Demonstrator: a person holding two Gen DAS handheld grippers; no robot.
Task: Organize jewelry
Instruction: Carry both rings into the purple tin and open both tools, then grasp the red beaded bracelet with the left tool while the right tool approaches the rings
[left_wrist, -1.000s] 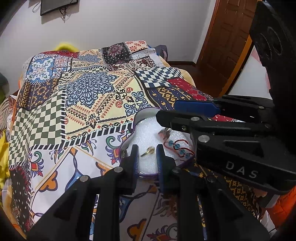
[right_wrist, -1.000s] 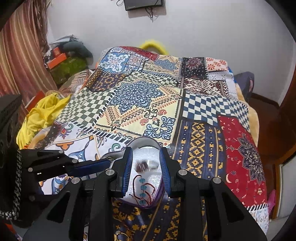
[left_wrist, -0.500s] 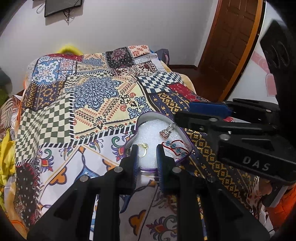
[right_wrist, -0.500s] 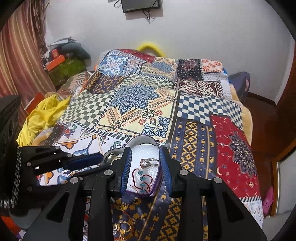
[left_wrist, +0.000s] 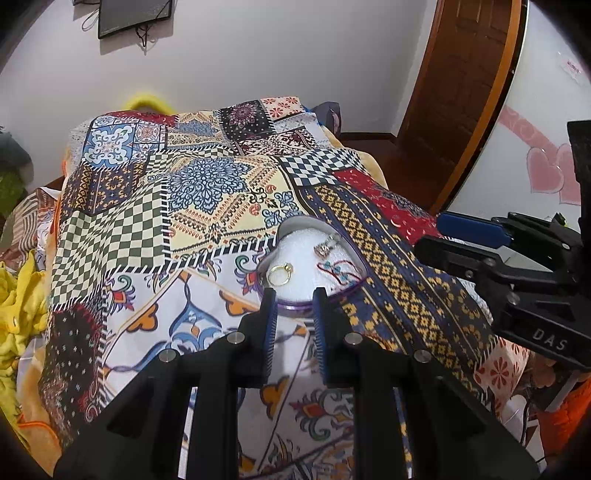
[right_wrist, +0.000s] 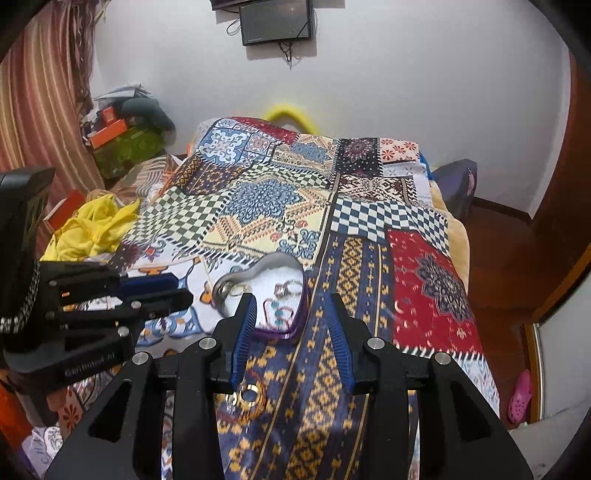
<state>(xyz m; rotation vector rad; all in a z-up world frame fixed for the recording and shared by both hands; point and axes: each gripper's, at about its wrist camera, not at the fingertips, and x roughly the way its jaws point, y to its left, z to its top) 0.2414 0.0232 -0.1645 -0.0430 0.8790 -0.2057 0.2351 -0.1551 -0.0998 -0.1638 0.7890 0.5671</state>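
— So, where's the jewelry?
— Heart-shaped tray (left_wrist: 295, 226) on the bed quilt (left_wrist: 207, 192), frame centre: gold ring (left_wrist: 280, 272) left, silver ring (left_wrist: 325, 246) upper right, red bracelet (left_wrist: 338, 271) right.
— Grippers?
— Left gripper (left_wrist: 293, 312) released, empty, at the tray's near rim. Right gripper (right_wrist: 291, 319) released, empty, far right.

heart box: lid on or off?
Off. The heart-shaped box lies open on the patchwork bedspread, its white foam lining exposed with a gold ring, a silver ring and a red cord bracelet inside.
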